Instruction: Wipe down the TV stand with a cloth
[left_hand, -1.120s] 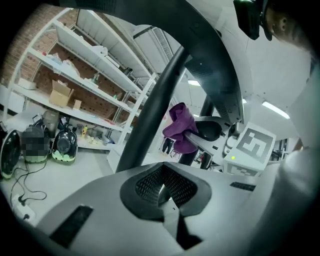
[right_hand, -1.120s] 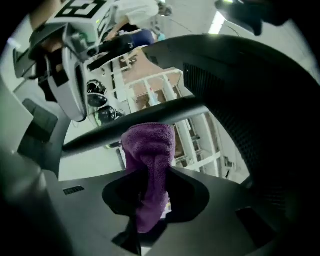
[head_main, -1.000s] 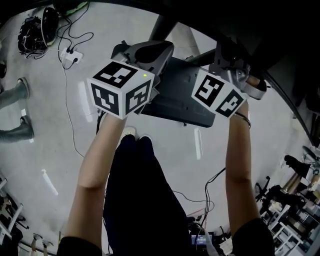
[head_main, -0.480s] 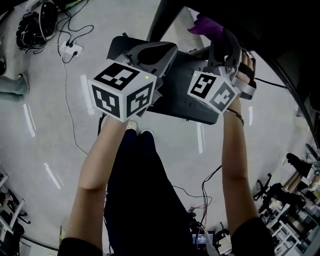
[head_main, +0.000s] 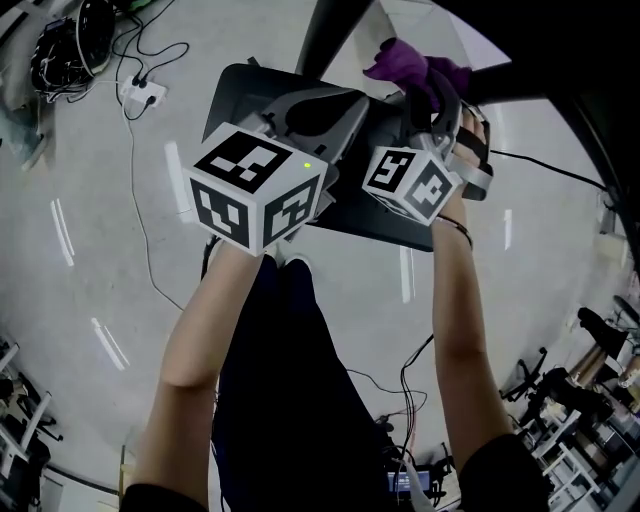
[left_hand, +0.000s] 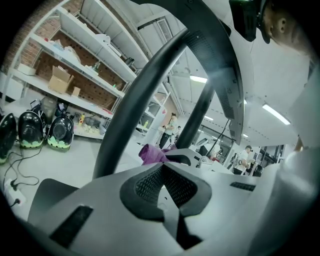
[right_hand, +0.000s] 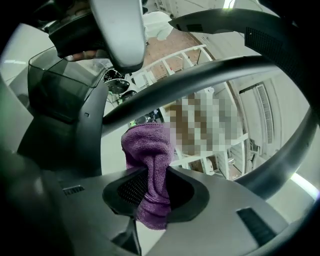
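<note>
My right gripper (head_main: 437, 95) is shut on a purple cloth (head_main: 415, 62), which bunches up above its jaws in the head view. In the right gripper view the cloth (right_hand: 150, 180) is pinched between the two pads and hangs out on both sides. My left gripper (head_main: 310, 105) sits just left of it, shut with nothing in it (left_hand: 162, 170). The cloth (left_hand: 152, 153) shows beyond the left jaws. The TV stand's dark base plate (head_main: 365, 215) lies on the floor under both grippers. Its black curved post (left_hand: 135, 100) rises ahead of them.
A power strip (head_main: 140, 95) with cables and dark headgear (head_main: 60, 50) lie on the grey floor at the upper left. Cables and equipment (head_main: 590, 400) crowd the lower right. Shelves with boxes (left_hand: 62, 80) and people stand far off.
The right gripper has come out from under the dark edge and moved left toward the left gripper, so the purple cloth now shows. The left gripper has hardly moved.
</note>
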